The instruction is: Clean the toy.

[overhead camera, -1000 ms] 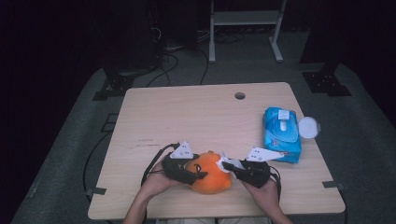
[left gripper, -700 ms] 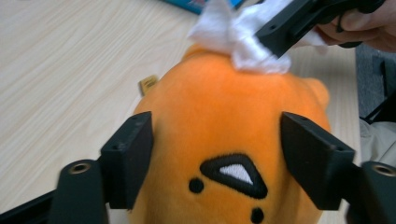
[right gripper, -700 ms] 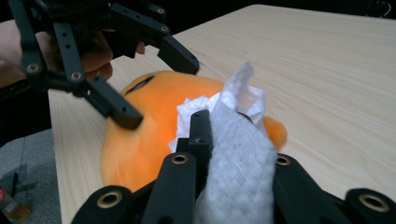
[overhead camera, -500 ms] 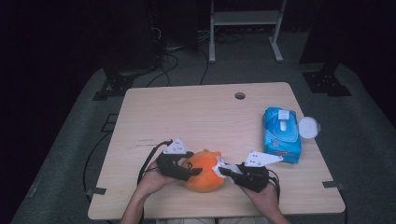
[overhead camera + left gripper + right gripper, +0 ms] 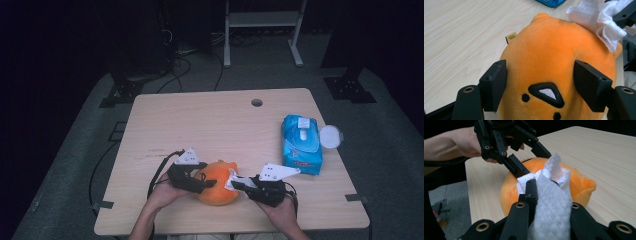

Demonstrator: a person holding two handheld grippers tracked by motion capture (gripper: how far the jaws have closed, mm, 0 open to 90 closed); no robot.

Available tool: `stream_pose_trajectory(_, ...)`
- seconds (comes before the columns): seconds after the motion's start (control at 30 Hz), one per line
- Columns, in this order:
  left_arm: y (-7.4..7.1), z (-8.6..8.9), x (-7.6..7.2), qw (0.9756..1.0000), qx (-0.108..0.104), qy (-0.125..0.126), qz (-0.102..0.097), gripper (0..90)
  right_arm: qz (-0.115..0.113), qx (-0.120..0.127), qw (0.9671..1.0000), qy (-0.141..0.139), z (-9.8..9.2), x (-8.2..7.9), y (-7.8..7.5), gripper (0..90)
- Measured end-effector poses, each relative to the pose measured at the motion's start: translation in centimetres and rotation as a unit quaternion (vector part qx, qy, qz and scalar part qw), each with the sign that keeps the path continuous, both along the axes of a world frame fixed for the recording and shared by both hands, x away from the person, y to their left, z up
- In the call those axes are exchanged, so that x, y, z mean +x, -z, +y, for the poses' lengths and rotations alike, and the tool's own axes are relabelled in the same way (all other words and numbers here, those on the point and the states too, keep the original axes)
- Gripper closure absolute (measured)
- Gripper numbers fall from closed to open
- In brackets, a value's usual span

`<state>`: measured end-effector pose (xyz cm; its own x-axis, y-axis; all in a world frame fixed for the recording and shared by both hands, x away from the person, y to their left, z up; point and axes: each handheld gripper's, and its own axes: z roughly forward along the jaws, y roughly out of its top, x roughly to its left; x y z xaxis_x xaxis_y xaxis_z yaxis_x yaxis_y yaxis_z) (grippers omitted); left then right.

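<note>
Embroidered face (image 5: pixel 543 96) on left-tongs-gripped orange plush (image 5: pixel 559 57); white wipe (image 5: pixel 551 202) in right tongs' pinch.

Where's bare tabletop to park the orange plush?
Free: the whole far-left stretch of the light wooden table, from the round hole to the left edge. Crowded: near edge, where both grippers flank the orange plush toy, and the right side by the blue wipes pack.

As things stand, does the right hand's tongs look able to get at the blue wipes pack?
Probably not yet: the right tongs are shut on a white wipe against the orange plush toy. The path to the blue wipes pack looks open table.
</note>
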<state>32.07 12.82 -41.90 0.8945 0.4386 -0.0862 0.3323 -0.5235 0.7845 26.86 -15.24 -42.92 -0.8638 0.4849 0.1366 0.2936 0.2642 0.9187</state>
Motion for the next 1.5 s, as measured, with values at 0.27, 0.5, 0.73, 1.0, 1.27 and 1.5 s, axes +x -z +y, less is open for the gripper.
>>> stream_pose_trajectory(0.27, -0.3, -1.4, -1.1, 0.9985, 0.011, 0.049, -0.024, 30.7, 0.018, 0.006, 0.9995, 0.027, -0.6, 0.9, 0.4, 79.2)
stream_pose_trajectory(0.5, -0.5, -1.5, -1.0, 0.9988, -0.002, 0.049, -0.008, 18.0, 0.032, 0.016, 0.9988, 0.034, -1.1, 1.4, 1.4, 79.0)
stream_pose_trajectory(0.73, -0.2, -2.1, -0.8, 0.9996, 0.025, 0.013, 0.001, 23.6, 0.038, 0.023, 0.9983, 0.038, -1.2, 1.7, 1.2, 78.9)
stream_pose_trajectory(1.0, -1.0, -4.3, -3.1, 0.9901, 0.059, 0.065, -0.11, 31.1, 0.022, 0.041, 0.9977, 0.05, -1.9, 2.0, 0.2, 78.9)
stream_pose_trajectory(1.27, -0.9, -3.2, -1.2, 0.9996, 0.022, 0.015, 0.006, 9.6, 0.027, 0.032, 0.9984, 0.038, -1.3, 1.4, 1.2, 79.1)
stream_pose_trajectory(1.5, -1.4, -3.3, -2.5, 0.9952, 0.034, 0.022, -0.089, 37.7, 0.012, 0.025, 0.9994, 0.022, -0.3, 1.1, 0.2, 79.1)
